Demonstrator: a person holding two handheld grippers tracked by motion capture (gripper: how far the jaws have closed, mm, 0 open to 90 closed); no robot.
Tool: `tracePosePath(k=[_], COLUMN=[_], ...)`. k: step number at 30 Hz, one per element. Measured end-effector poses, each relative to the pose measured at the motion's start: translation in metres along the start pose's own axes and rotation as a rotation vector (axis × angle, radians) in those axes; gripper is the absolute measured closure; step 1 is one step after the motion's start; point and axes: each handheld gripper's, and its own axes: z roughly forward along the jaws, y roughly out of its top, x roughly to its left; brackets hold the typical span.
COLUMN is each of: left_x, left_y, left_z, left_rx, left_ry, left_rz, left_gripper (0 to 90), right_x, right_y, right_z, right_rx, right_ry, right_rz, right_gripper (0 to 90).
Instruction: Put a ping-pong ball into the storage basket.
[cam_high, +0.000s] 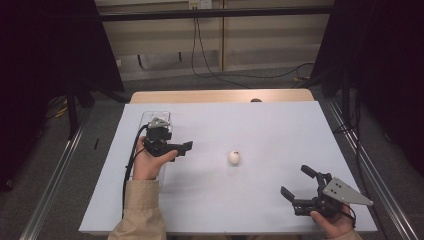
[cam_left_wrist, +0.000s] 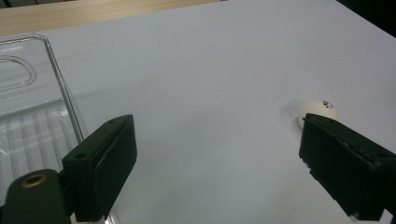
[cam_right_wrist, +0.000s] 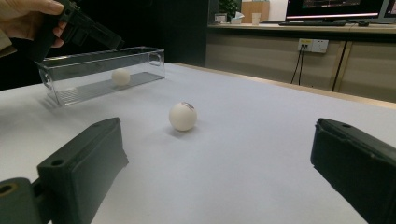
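Note:
A white ball (cam_high: 234, 157) with a small dark mark lies alone near the middle of the white tabletop (cam_high: 250, 120). It appears as the ball (cam_right_wrist: 182, 116) ahead of my right gripper (cam_right_wrist: 217, 140), whose jaws stand wide apart and empty. In the high view the right gripper (cam_high: 295, 181) is open at the near right, well short of the ball. My left gripper (cam_high: 181, 149) is open over the near end of a clear plastic box (cam_high: 148, 118). The ball (cam_left_wrist: 319, 111) peeks out behind the right jaw of the left gripper (cam_left_wrist: 217, 135). A second white ball (cam_right_wrist: 121, 77) rests inside the box (cam_right_wrist: 102, 88).
The table's wooden back edge (cam_high: 220, 96) runs behind the white surface. Black curtains and metal rails flank the table. Cables hang down the back wall (cam_high: 200, 50). In the right gripper view a hand holds the left gripper (cam_right_wrist: 100, 35) above the box.

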Motion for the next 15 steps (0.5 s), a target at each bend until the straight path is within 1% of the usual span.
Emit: tracePosePath(k=[1, 4, 5, 6, 8, 14, 15], left_x=[-0.0004, -0.0021, -0.0031, -0.0029, -0.0045, -0.0082, -0.0091], left_y=[0.0002, 0.0005, 0.0006, 0.0008, 0.0008, 0.0009, 0.0009], left_z=[0.0003, 0.0019, 0.0024, 0.0031, 0.004, 0.0078, 0.0088], left_rx=[0.001, -0.004, 0.002, 0.003, 0.003, 0.012, 0.01], left_ry=[0.002, 0.0, -0.001, -0.003, -0.004, -0.015, -0.018], left_rz=[0.004, 0.001, 0.0, 0.009, -0.001, 0.016, 0.011], left_gripper=[11.0, 10.9, 10.8, 10.7, 10.7, 10.4, 10.5], right_x=[-0.0001, -0.0001, -0.0001, -0.0002, -0.0004, -0.0006, -0.0002], right_y=[0.0, 0.0, 0.0, -0.0001, -0.0002, 0.0001, 0.0002], right_z=[0.0, 0.0, 0.0, 0.0001, 0.0001, -0.0004, -0.0003], right_rx=[-0.001, -0.001, -0.001, -0.001, 0.0, 0.0, -0.002], right_ry=[0.0, -0.002, -0.002, -0.003, -0.004, -0.004, -0.002], right_rz=[-0.001, 0.005, 0.004, 0.004, 0.004, -0.001, 0.001], right_gripper=[2.3, 2.3, 2.3, 2.3, 2.2, 2.2, 2.3])
